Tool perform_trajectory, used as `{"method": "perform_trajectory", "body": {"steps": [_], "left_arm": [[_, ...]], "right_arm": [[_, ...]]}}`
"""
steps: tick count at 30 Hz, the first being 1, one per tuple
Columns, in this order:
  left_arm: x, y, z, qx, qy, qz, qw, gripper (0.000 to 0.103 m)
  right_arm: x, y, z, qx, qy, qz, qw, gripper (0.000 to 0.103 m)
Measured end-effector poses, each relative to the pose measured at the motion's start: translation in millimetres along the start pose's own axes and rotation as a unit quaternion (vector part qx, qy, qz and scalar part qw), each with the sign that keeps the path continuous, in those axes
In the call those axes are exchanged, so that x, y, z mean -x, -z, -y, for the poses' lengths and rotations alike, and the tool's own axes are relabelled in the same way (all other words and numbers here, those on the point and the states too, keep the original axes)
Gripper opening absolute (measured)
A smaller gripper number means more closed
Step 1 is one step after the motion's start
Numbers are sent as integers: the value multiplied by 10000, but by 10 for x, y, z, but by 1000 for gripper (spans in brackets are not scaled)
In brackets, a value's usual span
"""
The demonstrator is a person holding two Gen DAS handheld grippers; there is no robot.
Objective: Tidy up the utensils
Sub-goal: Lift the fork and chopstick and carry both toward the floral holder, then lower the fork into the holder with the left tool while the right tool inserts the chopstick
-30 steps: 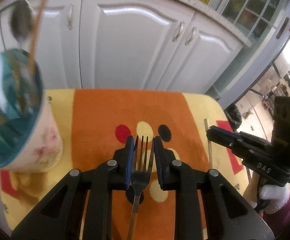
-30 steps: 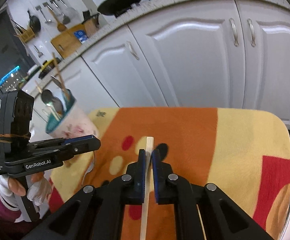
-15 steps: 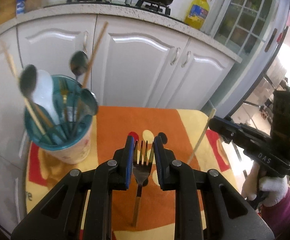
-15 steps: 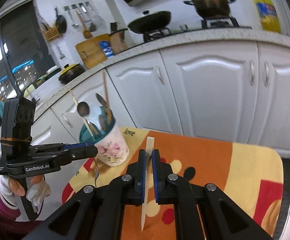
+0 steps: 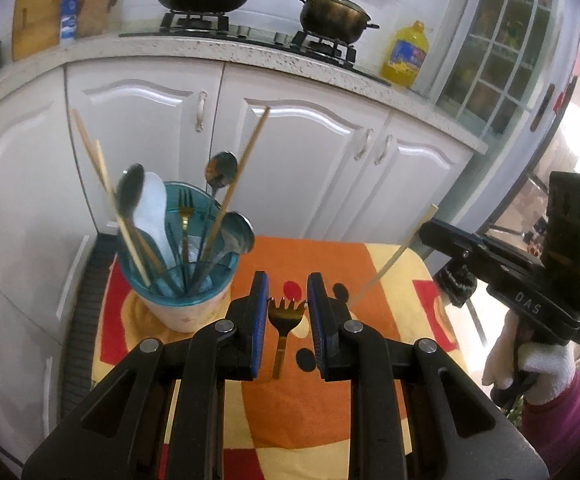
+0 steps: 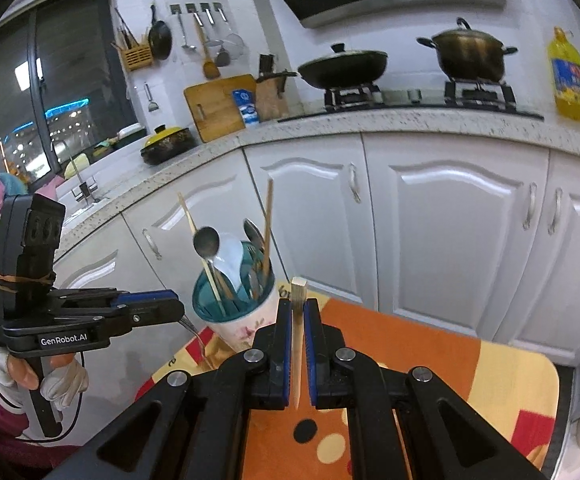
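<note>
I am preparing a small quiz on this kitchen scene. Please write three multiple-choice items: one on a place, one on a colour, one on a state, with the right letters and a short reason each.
1. Where does the cup stand?
A. on the counter
B. on the orange-and-yellow cloth
C. on the stove

2. What colour is the inside of the cup?
A. teal
B. red
C. black

3. What does the right gripper hold?
A. nothing
B. a spoon
C. a chopstick

Answers:
1 B: the cup's base rests on a corner of the cloth, in front of the cabinets.
2 A: the rim and inner wall look teal around the utensils.
3 C: the pale stick sits clamped between the closed fingers, while the left gripper has the fork.
</note>
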State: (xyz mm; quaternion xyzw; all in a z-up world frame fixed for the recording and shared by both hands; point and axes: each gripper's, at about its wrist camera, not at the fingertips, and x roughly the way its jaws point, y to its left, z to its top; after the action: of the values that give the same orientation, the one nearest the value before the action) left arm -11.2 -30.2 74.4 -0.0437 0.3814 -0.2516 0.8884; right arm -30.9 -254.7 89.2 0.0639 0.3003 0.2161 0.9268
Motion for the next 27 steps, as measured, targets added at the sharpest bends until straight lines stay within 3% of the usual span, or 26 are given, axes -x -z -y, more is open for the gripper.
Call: {"method": "perform_trajectory", "body": {"steps": [14, 22, 27], "left_arm": [[450, -399, -168, 266, 226, 259, 9991, 18], [816, -887, -322, 342, 121, 684, 9970, 18], [922, -1150, -478, 354, -196, 979, 9944, 18]], "right_arm": [[85, -337, -204, 277, -80, 239, 9993, 5], [177, -746, -385, 401, -406, 519, 9970, 5], [140, -970, -551, 456, -566, 721, 9947, 5]]}}
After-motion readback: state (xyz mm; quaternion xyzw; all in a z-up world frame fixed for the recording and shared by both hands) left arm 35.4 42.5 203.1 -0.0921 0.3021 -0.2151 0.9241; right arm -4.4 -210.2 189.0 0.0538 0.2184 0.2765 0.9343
